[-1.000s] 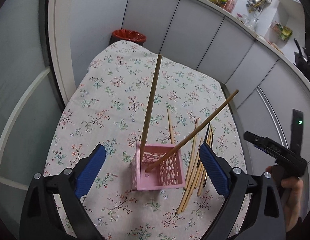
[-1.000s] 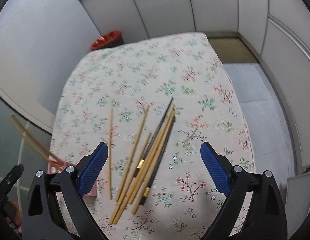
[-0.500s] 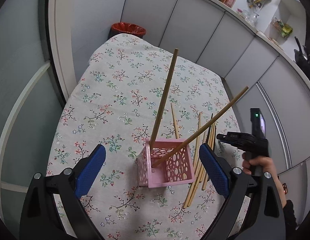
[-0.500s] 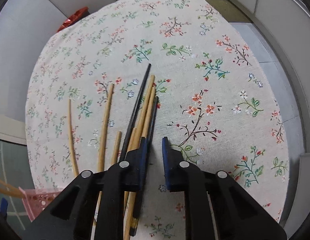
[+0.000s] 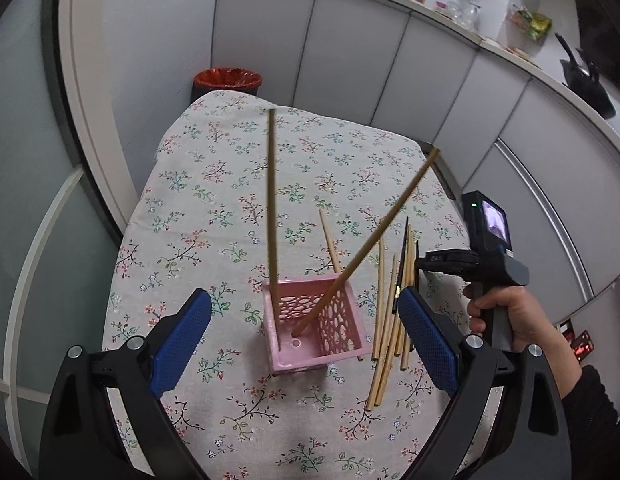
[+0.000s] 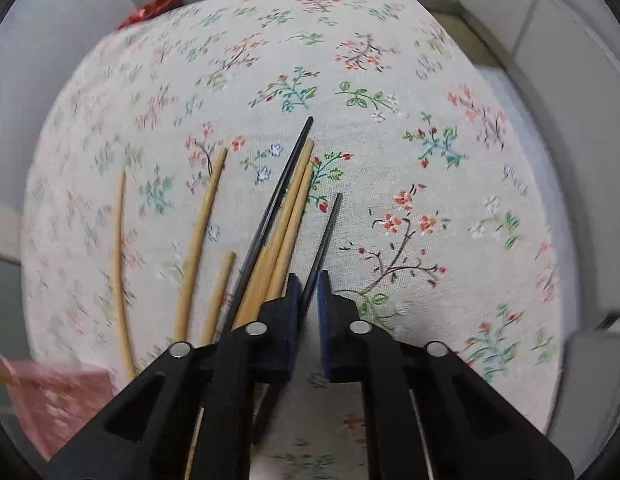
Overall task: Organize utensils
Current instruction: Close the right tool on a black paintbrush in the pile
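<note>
Fingers (image 6: 291,292) of the right gripper (image 6: 307,294) are clenched on a black chopstick (image 6: 326,240), which is pinched near its thick end and points away toward the far edge of the table (image 6: 450,80); whether its tip is clear of the cloth cannot be told. Just beside it, on the left, the loose chopsticks (image 6: 287,216) are fanned out — several bamboo ones and a second black one — all lying flat on the flowered cloth near the table's right edge.

A pink basket (image 5: 314,322) is stood toward the near edge of the table, just left of that pile. Two long brown chopsticks (image 5: 271,200) are already propped in it, one nearly upright in a rear corner, the other leaning out to the right. By this showing the task is judged to be at an early stage: two pieces are put away, one is in the grip, and most of the pile is left to be moved.

The left gripper (image 5: 305,344) is held above the near edge with its blue fingers (image 5: 181,336) spread wide and nothing between them — the basket is framed but not touched. The right gripper is held low over the pile by a hand (image 5: 506,320) wrapped round its handle, a dark sleeve showing at the wrist.
</note>
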The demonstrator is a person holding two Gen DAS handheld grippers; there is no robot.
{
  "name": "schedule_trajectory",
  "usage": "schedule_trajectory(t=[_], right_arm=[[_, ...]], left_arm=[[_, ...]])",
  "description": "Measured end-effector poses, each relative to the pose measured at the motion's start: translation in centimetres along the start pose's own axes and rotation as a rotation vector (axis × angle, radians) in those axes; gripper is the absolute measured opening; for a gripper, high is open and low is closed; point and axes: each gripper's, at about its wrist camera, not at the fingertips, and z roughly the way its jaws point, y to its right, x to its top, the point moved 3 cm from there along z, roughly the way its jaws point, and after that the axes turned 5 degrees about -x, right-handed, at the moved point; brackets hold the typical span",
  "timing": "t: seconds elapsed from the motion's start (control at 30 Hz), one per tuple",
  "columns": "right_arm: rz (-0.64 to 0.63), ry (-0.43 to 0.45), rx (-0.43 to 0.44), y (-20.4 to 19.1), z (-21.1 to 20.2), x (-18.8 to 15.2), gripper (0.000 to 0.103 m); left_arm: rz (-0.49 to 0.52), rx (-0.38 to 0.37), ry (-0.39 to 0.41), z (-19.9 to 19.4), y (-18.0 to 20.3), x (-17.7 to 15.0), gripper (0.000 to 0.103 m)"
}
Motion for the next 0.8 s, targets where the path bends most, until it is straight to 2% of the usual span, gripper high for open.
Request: schedule_trajectory(t=[0.03, 0.13, 0.2, 0.4, 0.6, 0.7, 0.77, 0.8], right_arm=[[-0.021, -0.005, -0.006, 0.1, -0.1, -0.2, 0.005], [0.04, -0.04, 0.058, 1.8, -0.1, -0.7, 0.004], [0.061, -0.057, 0.071, 2.8, -0.4, -1.2, 0.004], [0.116, -0.017, 0.126, 5.8, -3.2, -2.7, 0.004], [0.128, 0.034, 0.194, 8.7, -6.6, -4.7, 0.004], [0.143, 0.046, 0.221, 10.0, -7.4, -5.3, 0.004], [0.155, 0.048, 0.232, 10.5, -7.4, -5.3, 0.004], [0.161, 0.046, 0.24, 11.0, -7.4, -5.3, 0.004]], left_arm=[[0.007, -0.002, 0.001, 0.0, 0.3, 0.0, 0.092], [0.036, -0.02, -0.005, -0.2, 1.5, -0.1, 0.092], [0.064, -0.036, -0.007, -0.3, 2.4, -0.3, 0.092], [0.186, -0.063, -0.013, -0.3, 6.8, -1.5, 0.088], [0.348, -0.085, -0.054, 1.8, 12.8, -3.3, 0.071], [0.382, -0.062, -0.107, 4.4, 14.7, -3.7, 0.059], [0.38, -0.053, -0.161, 6.7, 15.6, -3.8, 0.046], [0.368, -0.049, -0.193, 8.1, 16.0, -3.9, 0.043]])
